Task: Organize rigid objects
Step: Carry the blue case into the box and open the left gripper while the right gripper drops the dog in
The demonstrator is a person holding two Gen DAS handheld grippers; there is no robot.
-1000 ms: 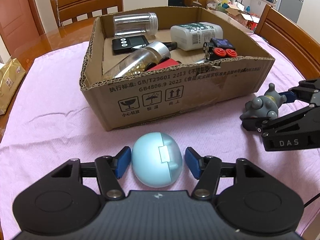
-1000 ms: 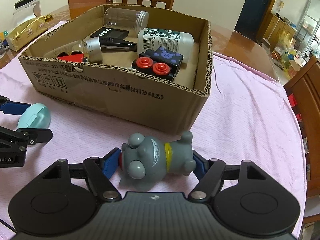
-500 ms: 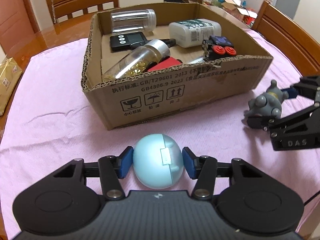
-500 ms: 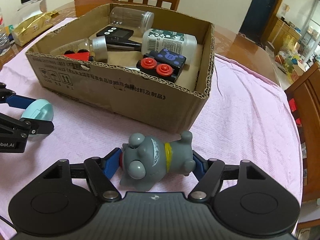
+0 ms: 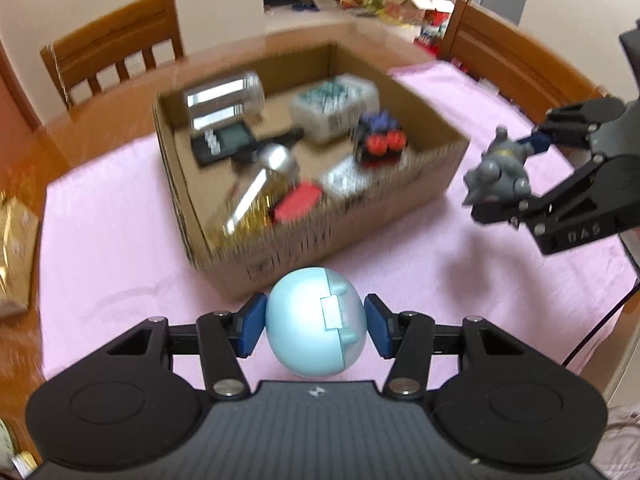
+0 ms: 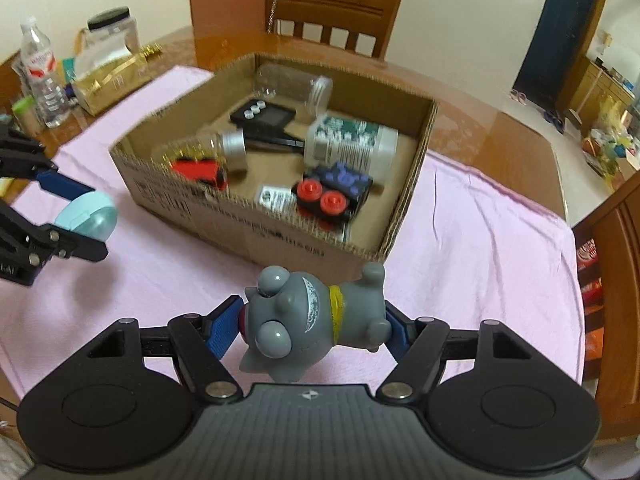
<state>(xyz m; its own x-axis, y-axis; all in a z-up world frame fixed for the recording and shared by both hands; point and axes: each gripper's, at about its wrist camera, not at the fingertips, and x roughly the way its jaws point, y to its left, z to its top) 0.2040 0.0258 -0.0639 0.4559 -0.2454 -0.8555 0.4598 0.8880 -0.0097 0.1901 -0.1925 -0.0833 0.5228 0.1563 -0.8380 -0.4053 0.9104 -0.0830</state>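
A pale blue egg-shaped case is clenched between the blue pads of the left tool, which is held above the pink cloth just near of the cardboard box. The case is also seen at the left edge of the right wrist view, raised clear of the cloth.

A grey toy figure with bulging eyes and a yellow collar is gripped sideways in the right tool — one pad is pressed against its snout, the other against its rear. In the left wrist view the figure is seen lifted to the right of the box, with its shadow cast on the cloth below.

Inside the open box several things are laid: a clear plastic jar on its side at the far wall, a black device with a screen, a white bottle with a green label, a silver-capped jar of gold contents, a red item near the front wall, and a black block with two red wheels. Much of the left wrist view is blurred.

The cloth is spread over a wooden desk, at whose far left corner a water bottle and a gold packet are kept. Wooden chairs are set around it.
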